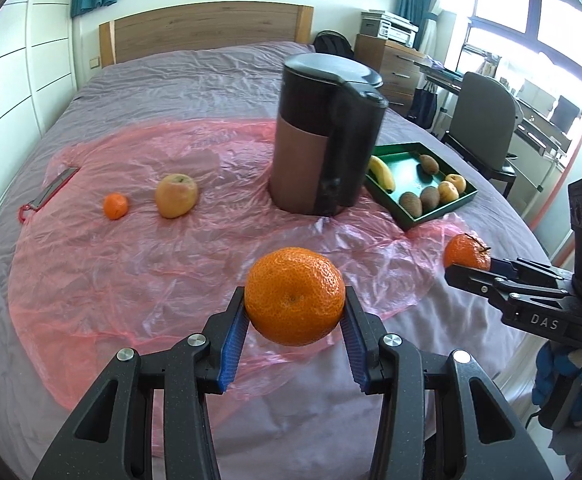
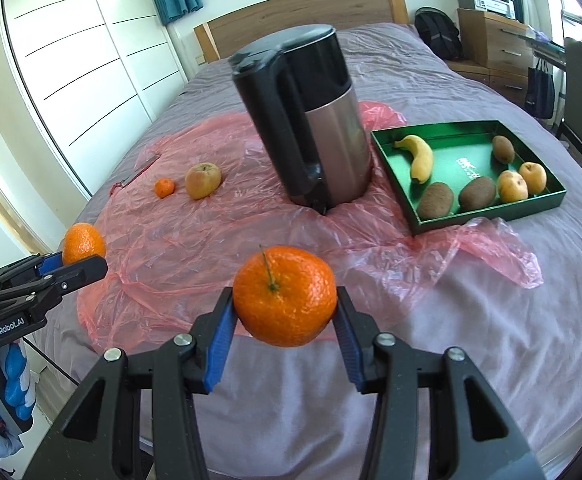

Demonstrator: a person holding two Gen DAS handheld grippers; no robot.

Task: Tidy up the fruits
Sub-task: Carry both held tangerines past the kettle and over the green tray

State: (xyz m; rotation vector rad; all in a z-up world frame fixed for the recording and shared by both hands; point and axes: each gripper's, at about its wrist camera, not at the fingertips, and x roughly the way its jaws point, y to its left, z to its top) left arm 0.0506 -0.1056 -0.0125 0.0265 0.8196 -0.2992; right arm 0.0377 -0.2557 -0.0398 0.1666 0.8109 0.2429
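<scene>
My left gripper (image 1: 295, 308) is shut on a stemless mandarin (image 1: 294, 297) and holds it above the bed; it also shows in the right wrist view (image 2: 75, 261). My right gripper (image 2: 285, 304) is shut on a mandarin with a stem (image 2: 285, 295), seen from the left wrist too (image 1: 467, 258). A green tray (image 2: 487, 212) on the right holds a banana (image 2: 419, 158), three kiwis and two small yellow fruits. A small mandarin (image 1: 115, 206) and an apple (image 1: 176, 195) lie on the pink plastic sheet (image 1: 131, 264) at the left.
A tall black and steel kettle (image 2: 315, 128) stands on the bed between the loose fruit and the tray. A flat grey object with a red cord (image 1: 53, 190) lies at the sheet's left edge. A chair (image 1: 483, 120) and desk stand to the right of the bed.
</scene>
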